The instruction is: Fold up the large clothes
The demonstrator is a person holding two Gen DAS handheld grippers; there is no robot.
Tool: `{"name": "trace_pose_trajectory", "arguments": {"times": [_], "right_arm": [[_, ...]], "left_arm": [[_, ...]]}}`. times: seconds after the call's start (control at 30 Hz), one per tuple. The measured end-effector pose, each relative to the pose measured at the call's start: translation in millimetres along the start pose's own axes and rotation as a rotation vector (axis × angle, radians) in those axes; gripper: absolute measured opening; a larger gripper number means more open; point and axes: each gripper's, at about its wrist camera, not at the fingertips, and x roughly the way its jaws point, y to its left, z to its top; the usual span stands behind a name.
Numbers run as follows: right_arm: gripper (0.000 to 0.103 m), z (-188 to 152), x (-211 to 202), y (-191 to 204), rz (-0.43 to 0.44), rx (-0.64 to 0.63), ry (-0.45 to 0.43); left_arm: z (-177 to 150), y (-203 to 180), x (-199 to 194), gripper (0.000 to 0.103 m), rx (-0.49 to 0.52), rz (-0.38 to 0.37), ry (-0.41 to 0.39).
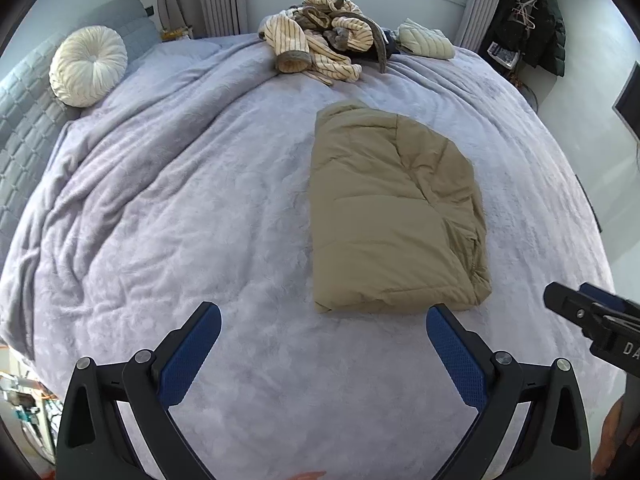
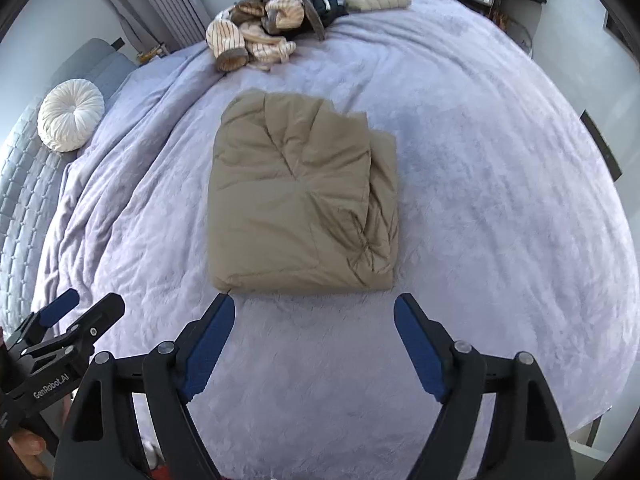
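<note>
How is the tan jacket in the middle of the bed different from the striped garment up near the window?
The tan jacket is folded into a flat, roughly rectangular bundle; the striped garment lies in a crumpled heap. The tan jacket is one plain colour, while the striped garment is cream with dark stripes and brown trim. The tan jacket lies mid-bed, just ahead of both grippers; the striped garment sits at the far edge. Both rest on the lavender blanket.

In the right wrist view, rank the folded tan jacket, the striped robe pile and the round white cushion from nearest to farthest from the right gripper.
1. Folded tan jacket, just ahead of the right gripper.
2. Round white cushion, far left by the headboard.
3. Striped robe pile, at the bed's far edge.
</note>
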Motion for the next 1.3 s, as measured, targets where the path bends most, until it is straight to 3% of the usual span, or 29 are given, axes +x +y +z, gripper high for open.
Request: {"name": "trace_pose_trajectory", "arguments": {"times": [0.07, 1.3], "right_arm": [[0.103, 1, -3, 2, -0.015, -0.005, -0.014], [0.103, 1, -12, 8, -0.041, 0.003, -0.045]], "left_arm": [[0, -2, -2, 0.103, 0.004, 0.001, -0.006], [5, -7, -13, 0.103, -0.003, 0.010, -0.019]]}}
